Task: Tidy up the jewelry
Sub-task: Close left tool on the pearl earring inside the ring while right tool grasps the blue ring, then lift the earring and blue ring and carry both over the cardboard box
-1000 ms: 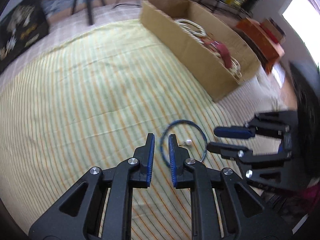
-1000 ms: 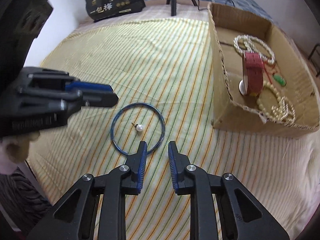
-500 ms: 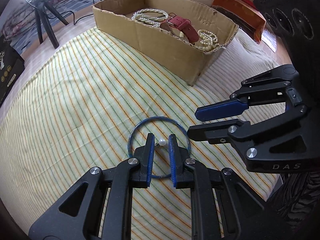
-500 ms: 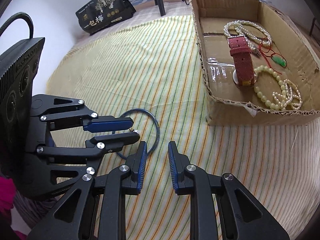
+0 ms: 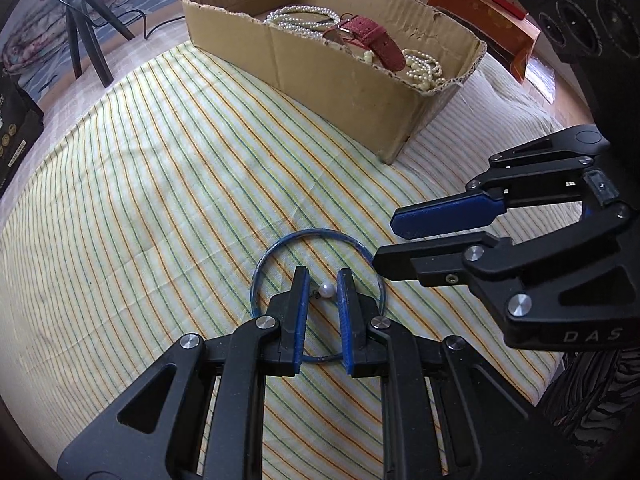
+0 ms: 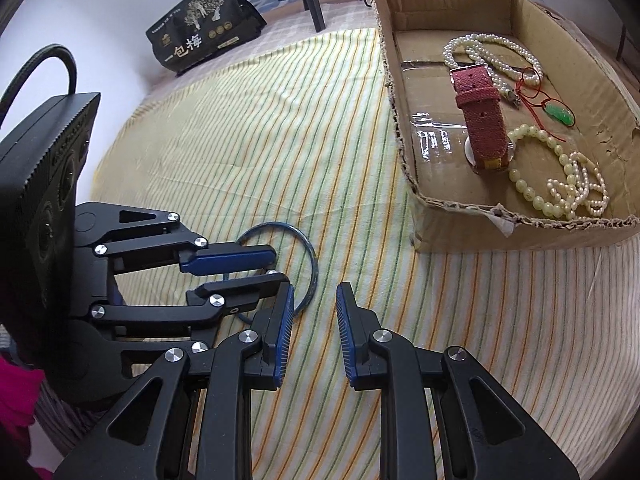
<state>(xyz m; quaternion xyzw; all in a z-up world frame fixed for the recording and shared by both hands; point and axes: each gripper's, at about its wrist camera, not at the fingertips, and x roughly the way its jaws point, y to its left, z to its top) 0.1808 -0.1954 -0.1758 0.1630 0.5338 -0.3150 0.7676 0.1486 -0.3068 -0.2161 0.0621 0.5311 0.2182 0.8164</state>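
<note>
A small pearl earring (image 5: 328,290) lies inside a thin blue bangle (image 5: 316,233) on the striped cloth (image 5: 160,160). My left gripper (image 5: 322,280) points steeply down over the bangle. Its jaws stand narrowly apart on either side of the pearl, and the pads do not touch it. My right gripper (image 5: 386,242) hovers just to the right, over the bangle's rim, open and empty. In the right wrist view the right gripper (image 6: 316,292) sits beside the bangle (image 6: 312,264), and the left gripper (image 6: 278,268) hides the pearl.
An open cardboard box (image 6: 460,232) at the back right holds pearl necklaces (image 6: 492,52), a red watch strap (image 6: 480,116), a green pendant (image 6: 560,114) and bead bracelets. A black packet (image 6: 204,44), tripod legs (image 5: 84,44) and an orange box (image 5: 480,12) stand beyond the cloth.
My left gripper has swung in and sunk over the bangle, from its left rim to straddling the pearl. The right gripper has stayed about where it was. Neither opening has changed.
</note>
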